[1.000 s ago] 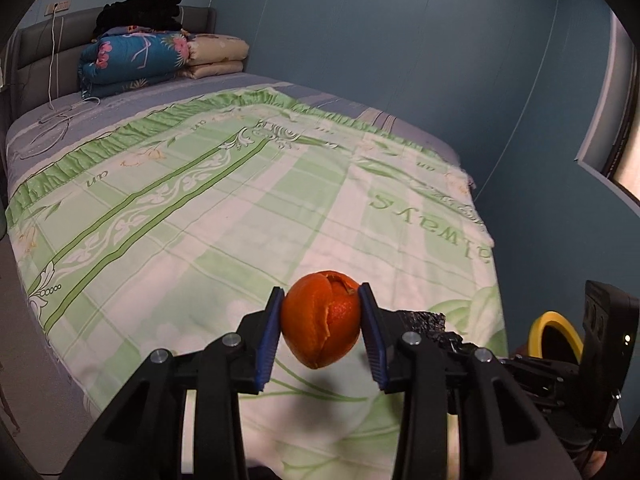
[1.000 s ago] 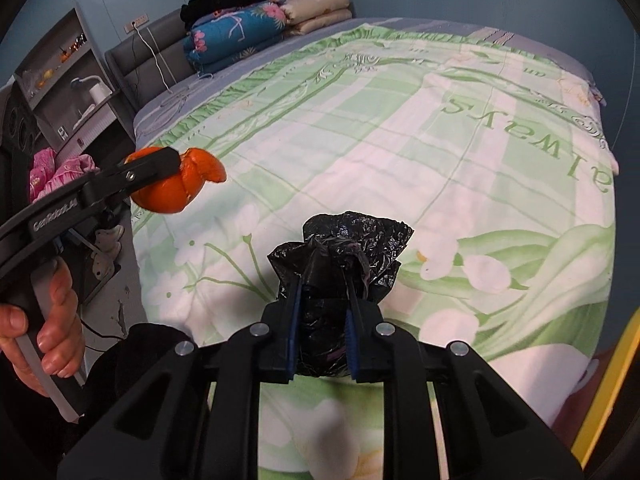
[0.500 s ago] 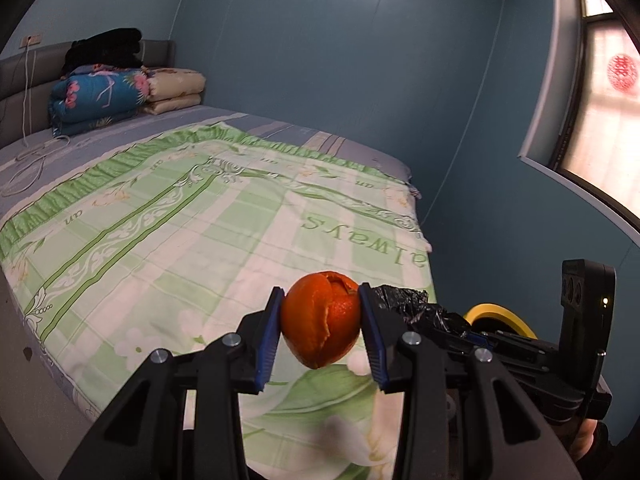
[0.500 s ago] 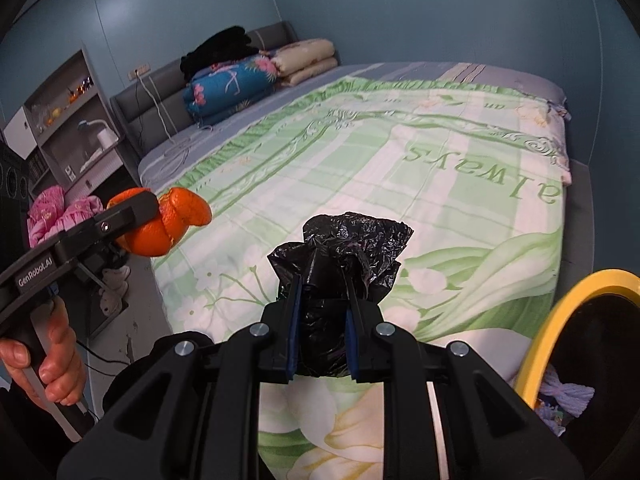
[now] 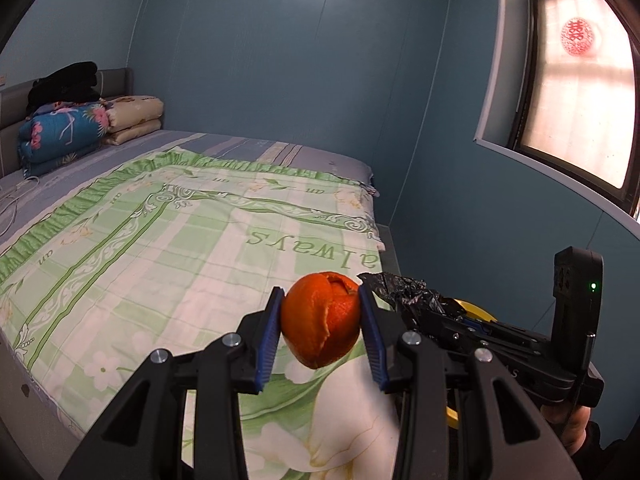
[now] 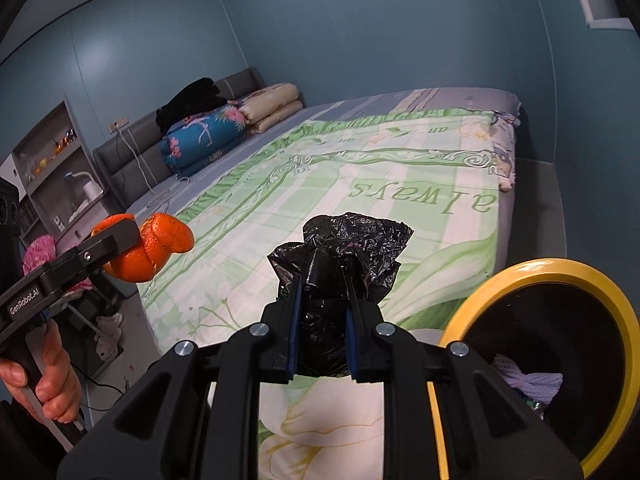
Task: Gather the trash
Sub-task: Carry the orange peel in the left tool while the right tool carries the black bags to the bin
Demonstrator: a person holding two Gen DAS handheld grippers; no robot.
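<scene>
Blue-padded fingers (image 5: 267, 334) of the left gripper (image 5: 322, 332) pressed on both sides of an orange peel (image 5: 322, 324) and held it in the air above the near end of the bed (image 5: 168, 240). That peel was bright orange and hollow-looking — torn along ragged edges, with one flap curling outward in the right wrist view (image 6: 154, 246). A person's hand (image 6: 44, 384) wrapped the left gripper's handle at the left edge of that view.

Further right, the right gripper (image 6: 322, 336) was closed on a crumpled black plastic bag (image 6: 340, 252); its pads squeezed the lower part of the wad, and the glossy, wrinkled upper part bulged out above the fingertips. Like the peel, it hung clear of the green-and-white floral bedspread (image 6: 400, 184), which bore the word "always".

At the far right stood a bin with a yellow rim (image 6: 520, 272) and a dark inside, just beside the foot of the bed. Inside it lay something pale lavender and knitted-looking (image 6: 528, 380) — what else it held was too dark to tell. In the left wrist view only a sliver of the yellow rim (image 5: 474, 308) showed behind the right gripper (image 5: 452, 316).
</scene>
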